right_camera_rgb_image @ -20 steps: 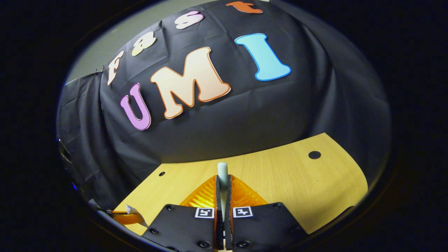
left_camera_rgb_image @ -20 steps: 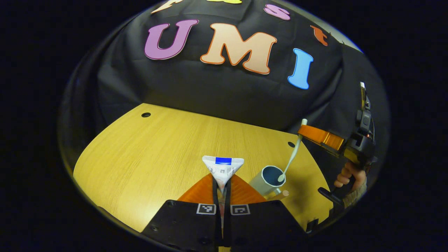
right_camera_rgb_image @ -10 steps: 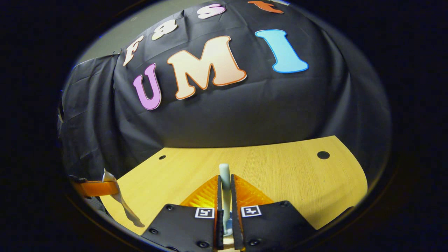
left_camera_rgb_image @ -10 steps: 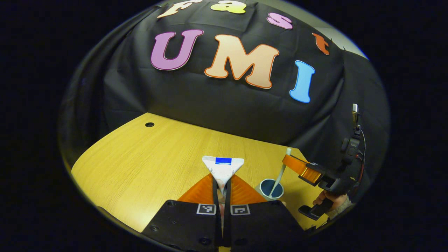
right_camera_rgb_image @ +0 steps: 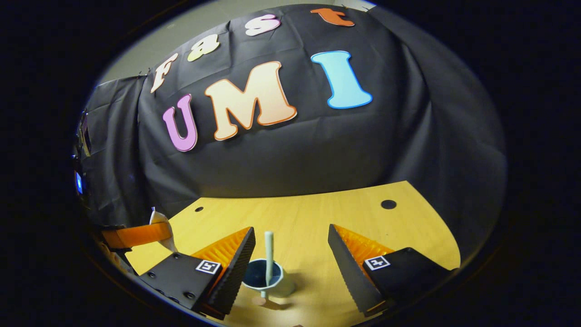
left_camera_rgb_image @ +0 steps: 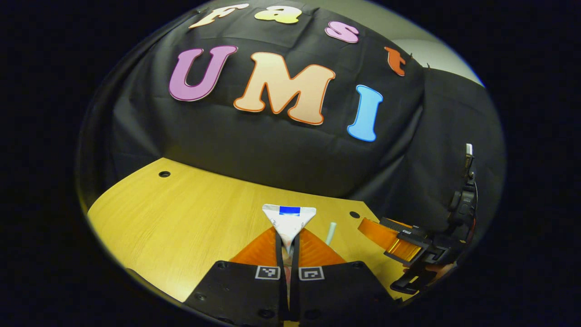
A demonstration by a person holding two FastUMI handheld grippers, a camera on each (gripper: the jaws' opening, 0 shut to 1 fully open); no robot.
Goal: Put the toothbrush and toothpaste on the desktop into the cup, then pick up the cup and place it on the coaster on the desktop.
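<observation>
My left gripper (left_camera_rgb_image: 288, 235) is shut on the white toothpaste tube (left_camera_rgb_image: 289, 218), whose flat crimped end with a blue patch sticks up past the fingertips. My right gripper (right_camera_rgb_image: 290, 265) stands open above the wooden desktop (right_camera_rgb_image: 317, 218). Between and just below its fingers sits the pale cup (right_camera_rgb_image: 268, 282) with a dark blue inside. The pale toothbrush (right_camera_rgb_image: 268, 254) stands upright in it, free of both fingers. In the left gripper view the toothbrush's top (left_camera_rgb_image: 330, 232) shows beside my fingers, with the right gripper (left_camera_rgb_image: 386, 236) further right.
A small round tan thing (right_camera_rgb_image: 258, 300) lies by the cup's base; what it is I cannot tell. The desktop has cable holes (right_camera_rgb_image: 388, 204) (left_camera_rgb_image: 164, 174). The left gripper with the tube (right_camera_rgb_image: 136, 235) hangs at the left of the right gripper view.
My right gripper has opened and let go of the toothbrush, which now stands in the cup. The left gripper still grips the toothpaste tube.
</observation>
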